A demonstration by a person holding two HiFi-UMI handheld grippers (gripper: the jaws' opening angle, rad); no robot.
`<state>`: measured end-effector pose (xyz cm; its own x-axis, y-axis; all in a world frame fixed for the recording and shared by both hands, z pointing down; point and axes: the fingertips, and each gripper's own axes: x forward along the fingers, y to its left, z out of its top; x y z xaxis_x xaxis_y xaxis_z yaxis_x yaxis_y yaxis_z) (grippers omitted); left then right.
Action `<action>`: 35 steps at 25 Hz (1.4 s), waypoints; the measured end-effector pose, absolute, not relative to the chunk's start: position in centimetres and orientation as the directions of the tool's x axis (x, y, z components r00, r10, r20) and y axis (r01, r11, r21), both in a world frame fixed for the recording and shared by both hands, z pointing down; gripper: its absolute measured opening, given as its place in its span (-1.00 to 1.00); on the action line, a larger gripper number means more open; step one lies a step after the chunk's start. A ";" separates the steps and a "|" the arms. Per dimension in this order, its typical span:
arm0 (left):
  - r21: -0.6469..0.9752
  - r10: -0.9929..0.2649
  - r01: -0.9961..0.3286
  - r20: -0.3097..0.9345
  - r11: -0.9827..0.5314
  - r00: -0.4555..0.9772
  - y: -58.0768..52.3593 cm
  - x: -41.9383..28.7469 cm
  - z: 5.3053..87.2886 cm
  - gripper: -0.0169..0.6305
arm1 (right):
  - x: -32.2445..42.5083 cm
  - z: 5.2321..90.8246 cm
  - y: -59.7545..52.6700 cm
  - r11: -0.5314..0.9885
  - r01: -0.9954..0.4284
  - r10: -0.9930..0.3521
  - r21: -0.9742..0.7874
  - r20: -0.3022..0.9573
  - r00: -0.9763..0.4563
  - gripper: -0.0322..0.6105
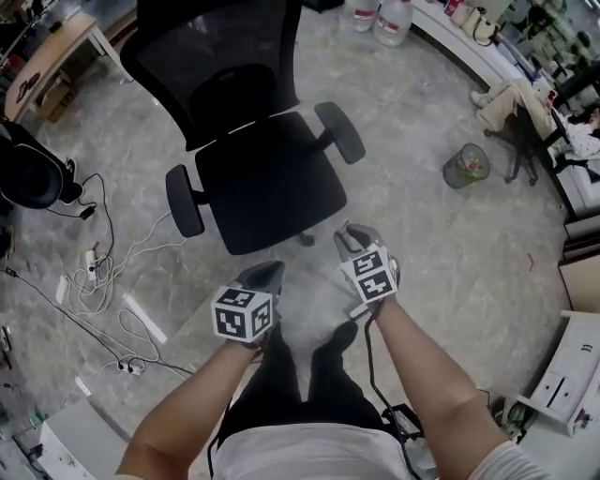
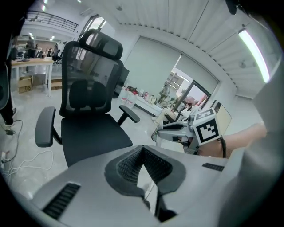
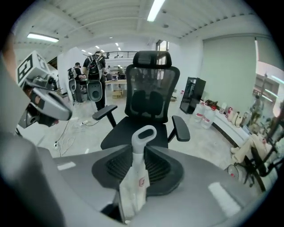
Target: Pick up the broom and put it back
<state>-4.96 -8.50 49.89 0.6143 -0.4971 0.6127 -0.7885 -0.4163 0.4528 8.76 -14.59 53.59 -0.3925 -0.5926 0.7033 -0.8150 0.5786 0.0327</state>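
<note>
The broom's white handle ends in a loop and wears a clear plastic sleeve with a red label. It stands upright between the pads of my right gripper, which is shut on it just below the loop. The head view shows that gripper held in front of the person's body, but I cannot make out the rest of the broom there. My left gripper has its fingertips touching, and I see nothing gripped in it. It hangs to the left, level with the right gripper and a hand's width away.
A black office chair stands right in front of both grippers. Cables and a power strip lie on the marble floor at left. A wire-mesh bin is at right, water jugs are at the far wall, and white units are at lower right.
</note>
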 end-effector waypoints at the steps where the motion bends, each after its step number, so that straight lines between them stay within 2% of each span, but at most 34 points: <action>1: 0.450 -0.506 -0.792 0.610 -0.413 0.610 -8.3 -5.2 48.7 -0.92 | 8.7 52.4 -15.4 0.555 -0.831 -0.604 0.021 0.697 -0.386 -0.64; 11: 0.454 -0.575 -0.816 0.582 -0.358 0.575 -6.0 -11.1 40.9 -0.93 | 3.0 46.2 -21.4 0.434 -0.898 -0.608 -0.072 0.712 -0.351 -0.63; 18: 0.407 -0.636 -0.850 0.569 -0.334 0.522 -8.4 -15.1 38.2 -0.92 | -1.8 46.4 -25.3 0.511 -0.858 -0.525 -0.044 0.775 -0.352 -0.61; 23: 0.404 -0.645 -0.847 0.553 -0.346 0.527 -8.9 -15.5 36.8 -0.92 | -2.5 45.7 -24.7 0.520 -0.851 -0.508 -0.071 0.775 -0.375 -0.44; 31: 0.371 -0.647 -0.817 0.499 -0.441 0.576 -9.8 -12.1 31.6 -0.92 | -1.0 36.8 -21.1 0.569 -0.819 -0.589 -0.075 0.658 -0.470 -0.45; 35: 0.338 -0.657 -0.788 0.436 -0.514 0.615 -10.9 -8.7 27.1 -0.92 | 0.6 29.5 -18.7 0.576 -0.814 -0.658 -0.074 0.548 -0.516 -0.58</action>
